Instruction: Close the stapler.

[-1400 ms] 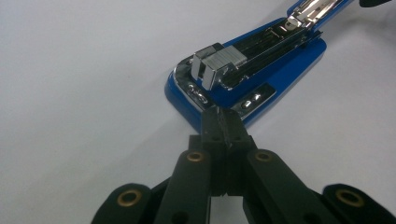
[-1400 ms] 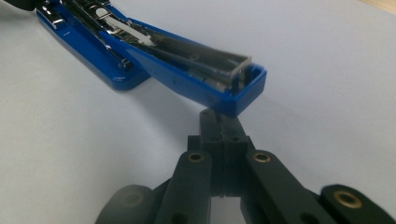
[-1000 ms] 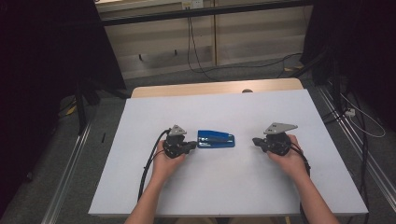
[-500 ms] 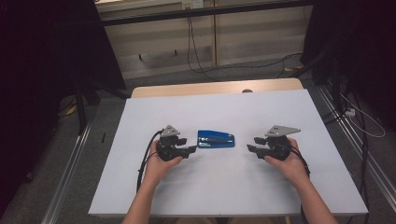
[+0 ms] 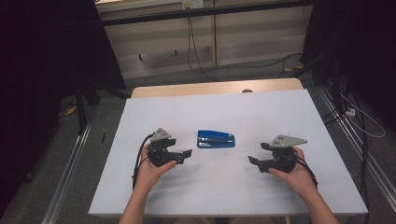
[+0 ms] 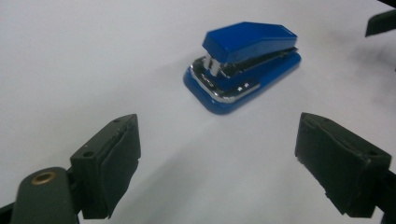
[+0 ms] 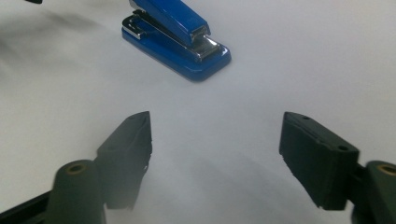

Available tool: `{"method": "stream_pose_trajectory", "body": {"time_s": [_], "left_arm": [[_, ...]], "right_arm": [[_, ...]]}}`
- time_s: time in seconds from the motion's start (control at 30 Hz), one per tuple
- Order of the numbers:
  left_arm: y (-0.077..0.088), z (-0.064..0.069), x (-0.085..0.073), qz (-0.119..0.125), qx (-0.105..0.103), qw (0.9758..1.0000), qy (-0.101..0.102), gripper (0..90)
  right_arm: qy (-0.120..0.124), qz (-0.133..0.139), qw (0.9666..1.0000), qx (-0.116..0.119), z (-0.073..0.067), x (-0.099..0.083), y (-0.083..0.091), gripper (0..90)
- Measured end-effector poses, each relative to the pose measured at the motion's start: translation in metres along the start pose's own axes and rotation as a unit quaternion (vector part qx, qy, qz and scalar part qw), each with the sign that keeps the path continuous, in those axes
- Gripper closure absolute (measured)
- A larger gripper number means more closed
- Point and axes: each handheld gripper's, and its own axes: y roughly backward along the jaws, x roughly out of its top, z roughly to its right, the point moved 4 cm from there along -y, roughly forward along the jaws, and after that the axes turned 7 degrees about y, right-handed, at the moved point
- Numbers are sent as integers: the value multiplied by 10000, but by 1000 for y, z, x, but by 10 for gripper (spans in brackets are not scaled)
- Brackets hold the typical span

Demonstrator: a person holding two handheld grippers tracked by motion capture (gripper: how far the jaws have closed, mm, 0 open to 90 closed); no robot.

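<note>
The blue stapler lies flat near the middle of the white table, between the left gripper and the right gripper, whose jaws have just been opening and stand apart with nothing between them.
</note>
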Motion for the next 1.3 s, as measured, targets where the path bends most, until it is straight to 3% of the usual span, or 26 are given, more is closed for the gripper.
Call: {"method": "stream_pose_trajectory", "body": {"time_s": [0.2, 0.8, 0.97, 1.3], "left_arm": [[6, 1, -5, 20, -82, 9999, -59, 95], [24, -5, -12, 122, -13, 9999, -75, 74], [32, -8, -18, 147, 24, 9999, -69, 72], [47, -16, -26, 170, 136, 9997, -96, 71]], "right_arm": [[-19, 6, 10000, -44, -1, -8, 10, 168], [-112, 116, 9995, -265, 1, -21, 39, 140], [-168, 163, 9991, -343, 1, -23, 44, 131], [-46, 129, 9994, -316, -4, -21, 45, 131]]}}
